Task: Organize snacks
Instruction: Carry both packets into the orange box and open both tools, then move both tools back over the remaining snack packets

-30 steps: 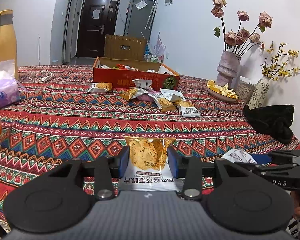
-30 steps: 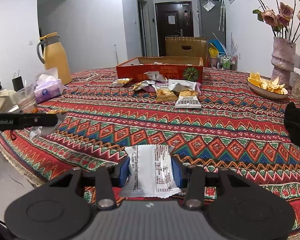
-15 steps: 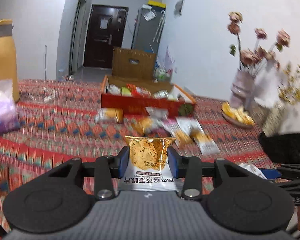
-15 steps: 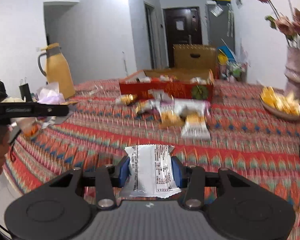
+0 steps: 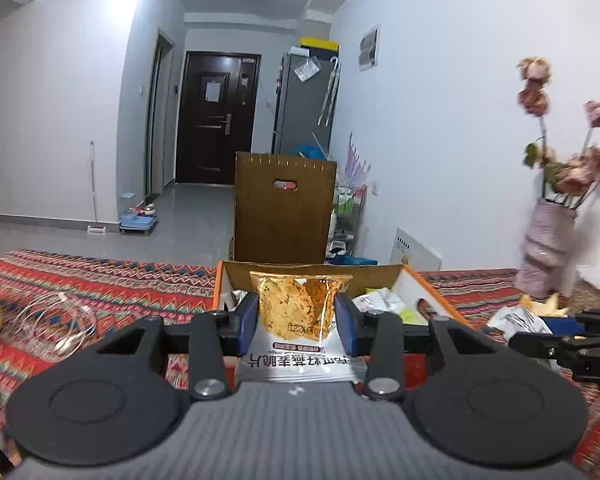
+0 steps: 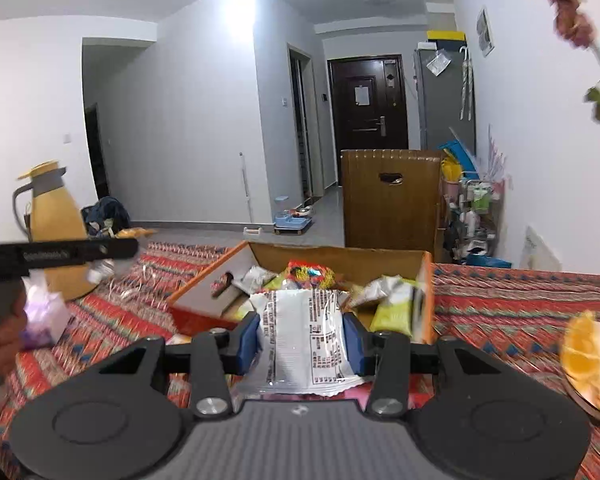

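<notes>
My left gripper (image 5: 296, 318) is shut on an orange-and-white snack packet (image 5: 298, 320) and holds it just in front of the open orange cardboard box (image 5: 410, 280). My right gripper (image 6: 300, 340) is shut on a white snack packet (image 6: 304, 340), printed back toward the camera, at the near edge of the same box (image 6: 426, 292). Several snack packets (image 6: 308, 272) lie inside the box. The right gripper also shows at the right edge of the left wrist view (image 5: 572, 340). The left gripper shows at the left edge of the right wrist view (image 6: 60, 254).
The table has a red patterned cloth (image 6: 520, 296). A yellow jug (image 6: 52, 220) and a purple tissue pack (image 6: 44, 316) stand left. A plate of orange chips (image 6: 592, 364) and a vase of dried roses (image 5: 544, 248) stand right. A wooden chair (image 5: 284, 204) is behind the box.
Both grippers have moved forward across the table with their packets, from the near edge up to the box. The loose packets on the cloth have passed out of view.
</notes>
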Demonstrator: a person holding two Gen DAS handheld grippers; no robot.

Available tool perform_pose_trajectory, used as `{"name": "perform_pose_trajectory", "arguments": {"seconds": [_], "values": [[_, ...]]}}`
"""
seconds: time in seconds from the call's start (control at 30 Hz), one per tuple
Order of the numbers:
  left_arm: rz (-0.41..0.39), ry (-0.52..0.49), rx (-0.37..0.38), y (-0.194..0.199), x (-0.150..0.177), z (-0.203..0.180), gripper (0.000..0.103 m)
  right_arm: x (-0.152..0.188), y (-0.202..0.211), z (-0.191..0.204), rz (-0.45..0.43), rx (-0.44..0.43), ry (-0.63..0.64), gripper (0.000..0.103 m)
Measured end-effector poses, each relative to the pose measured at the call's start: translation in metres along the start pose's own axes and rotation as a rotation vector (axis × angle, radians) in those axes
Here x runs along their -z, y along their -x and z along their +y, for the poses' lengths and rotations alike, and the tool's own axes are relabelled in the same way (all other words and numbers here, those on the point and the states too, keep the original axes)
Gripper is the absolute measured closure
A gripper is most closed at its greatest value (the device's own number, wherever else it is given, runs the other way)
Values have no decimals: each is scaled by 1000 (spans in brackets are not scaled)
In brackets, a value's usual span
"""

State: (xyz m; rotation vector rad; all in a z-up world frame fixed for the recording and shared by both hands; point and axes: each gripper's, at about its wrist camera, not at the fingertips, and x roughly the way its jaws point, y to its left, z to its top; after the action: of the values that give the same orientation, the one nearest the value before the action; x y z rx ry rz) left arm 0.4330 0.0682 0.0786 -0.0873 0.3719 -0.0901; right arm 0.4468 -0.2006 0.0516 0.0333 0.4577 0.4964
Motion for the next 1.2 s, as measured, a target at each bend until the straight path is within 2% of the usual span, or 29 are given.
{"name": "perform_pose_trajectory", "arguments": {"seconds": [0.17, 0.4, 0.47, 0.5, 0.57, 0.63, 0.9, 1.07, 1.2], "values": [[93, 2, -16, -86, 0, 10, 62, -21, -90, -10, 73, -40, -49, 60], [223, 12, -69, -176, 14, 30, 61, -26, -186, -36, 181, 128, -41, 59], [247, -15, -66, -191, 20, 30, 57, -20, -205, -43, 206, 182, -20, 54], [250, -28, -59, -193, 22, 32, 54, -17, -210, -46, 217, 192, -27, 53], [237, -34, -49, -193, 26, 32, 40, -12, -214, -49, 222, 171, -42, 46], [225, -25, -35, -192, 26, 34, 33, -8, -216, -47, 217, 165, -33, 46], [201, -20, -25, -170, 11, 33, 32, -22, -196, -44, 178, 169, -16, 46], [155, -39, -10, -123, -6, 24, 27, -34, -153, -32, 145, 149, 5, 46], [89, -22, -39, -69, -17, 15, 24, -38, -104, -20, 111, 145, 24, 43]]}}
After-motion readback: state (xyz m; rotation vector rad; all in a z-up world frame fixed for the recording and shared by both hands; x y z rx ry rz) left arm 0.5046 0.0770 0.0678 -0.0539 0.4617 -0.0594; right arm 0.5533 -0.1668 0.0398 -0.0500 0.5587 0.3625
